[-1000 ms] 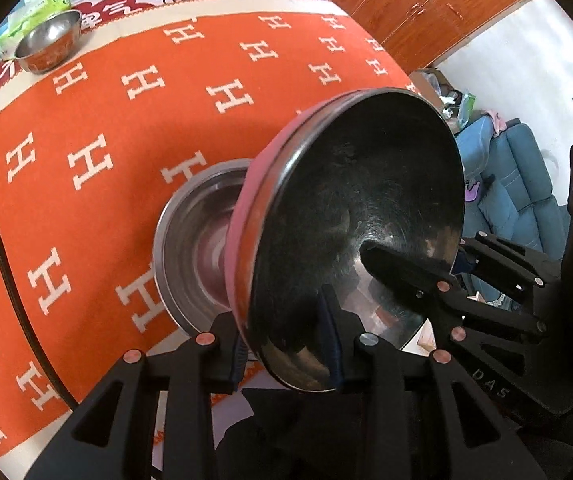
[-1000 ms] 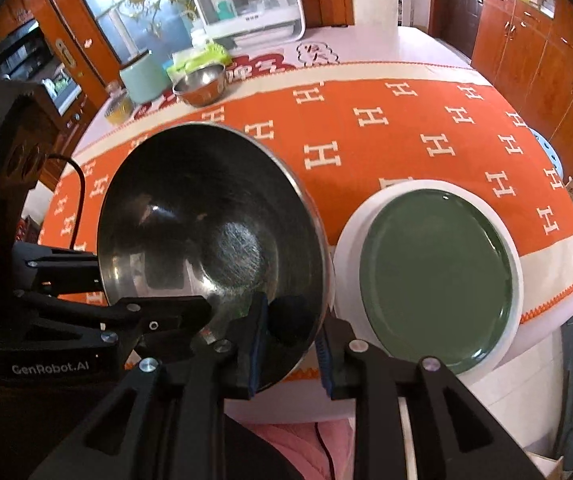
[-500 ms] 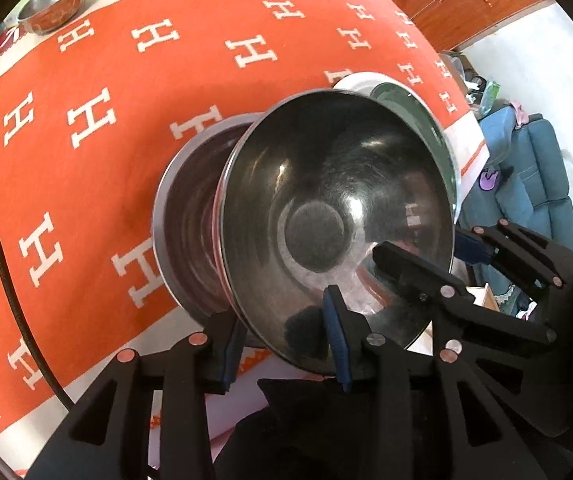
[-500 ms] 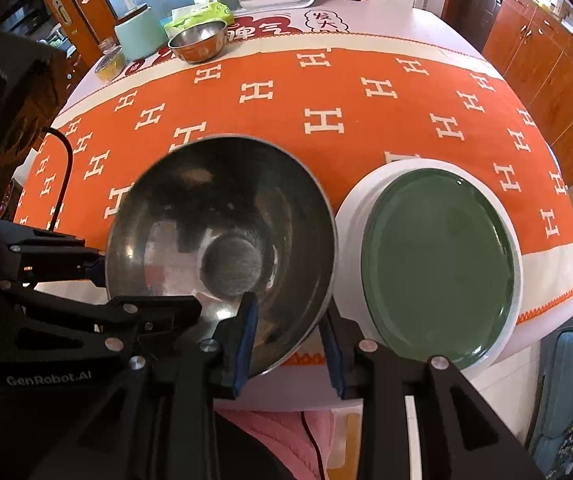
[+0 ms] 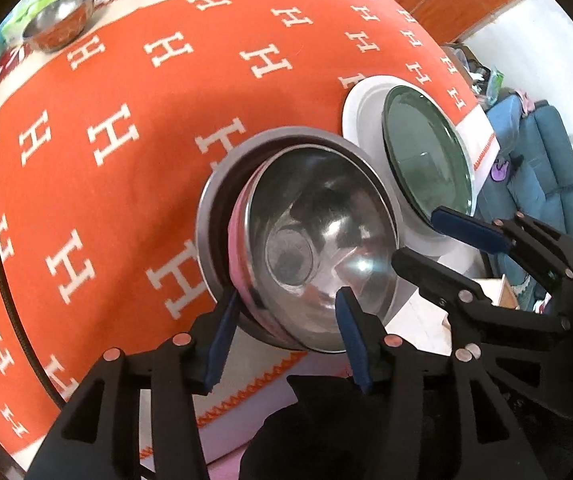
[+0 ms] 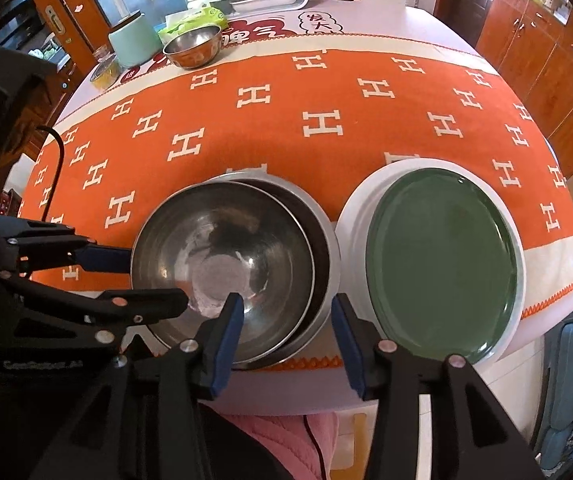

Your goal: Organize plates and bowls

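steel bowl (image 6: 222, 264) nested in bigger bowl (image 6: 322, 232), near edge, left of green plate (image 6: 442, 260) | left gripper (image 5: 286, 336) wide, astride rim | right gripper (image 6: 286, 320) wide, empty | light, stiff, slick – pinch the rim

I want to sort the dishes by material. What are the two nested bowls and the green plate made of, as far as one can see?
Inner bowl: probably stainless steel, polished, with mirror-like reflections inside; the left view shows a pink outer band.
Outer bowl: also bare shiny metal, likely steel.
Green plate: glossy dark green with soft highlights, perhaps glazed ceramic or enamel; uncertain.
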Tool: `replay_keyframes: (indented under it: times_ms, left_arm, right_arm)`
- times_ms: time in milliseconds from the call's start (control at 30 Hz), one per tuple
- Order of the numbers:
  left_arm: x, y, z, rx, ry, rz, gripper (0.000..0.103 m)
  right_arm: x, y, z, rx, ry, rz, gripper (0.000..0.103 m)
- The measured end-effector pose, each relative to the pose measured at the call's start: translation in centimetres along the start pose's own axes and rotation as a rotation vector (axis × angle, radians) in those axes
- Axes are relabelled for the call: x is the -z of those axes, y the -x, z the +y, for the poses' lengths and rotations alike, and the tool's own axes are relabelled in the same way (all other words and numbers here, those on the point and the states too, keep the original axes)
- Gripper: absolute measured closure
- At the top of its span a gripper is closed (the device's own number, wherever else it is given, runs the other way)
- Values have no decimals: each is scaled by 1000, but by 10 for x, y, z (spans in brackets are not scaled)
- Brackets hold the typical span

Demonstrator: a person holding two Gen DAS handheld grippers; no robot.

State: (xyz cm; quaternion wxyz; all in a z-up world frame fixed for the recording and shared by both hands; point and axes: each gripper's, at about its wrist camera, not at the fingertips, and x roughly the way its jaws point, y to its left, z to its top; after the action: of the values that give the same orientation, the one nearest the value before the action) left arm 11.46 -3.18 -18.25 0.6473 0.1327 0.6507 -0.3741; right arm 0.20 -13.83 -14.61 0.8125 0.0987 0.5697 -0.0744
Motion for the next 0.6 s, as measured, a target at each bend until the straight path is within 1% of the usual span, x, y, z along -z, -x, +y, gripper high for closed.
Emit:
replay_keyframes:
  times_ms: [133, 233, 467, 600]
  left_arm:
    - [-5, 16, 4, 5, -27, -32, 45]
    - [-9, 29, 9, -4, -43, -63, 42]
    - [-16, 64, 35, -38, -43, -134, 39]
    - [-20, 84, 56, -73, -25, -174, 38]
  right_arm:
    - [-4, 1, 4, -1, -6, -17, 57]
    - [-9, 2, 10, 2, -1, -31, 57]
    - [-24, 4, 28, 11, 46, -70, 57]
    - [-42, 7, 41, 15, 85, -109, 57]
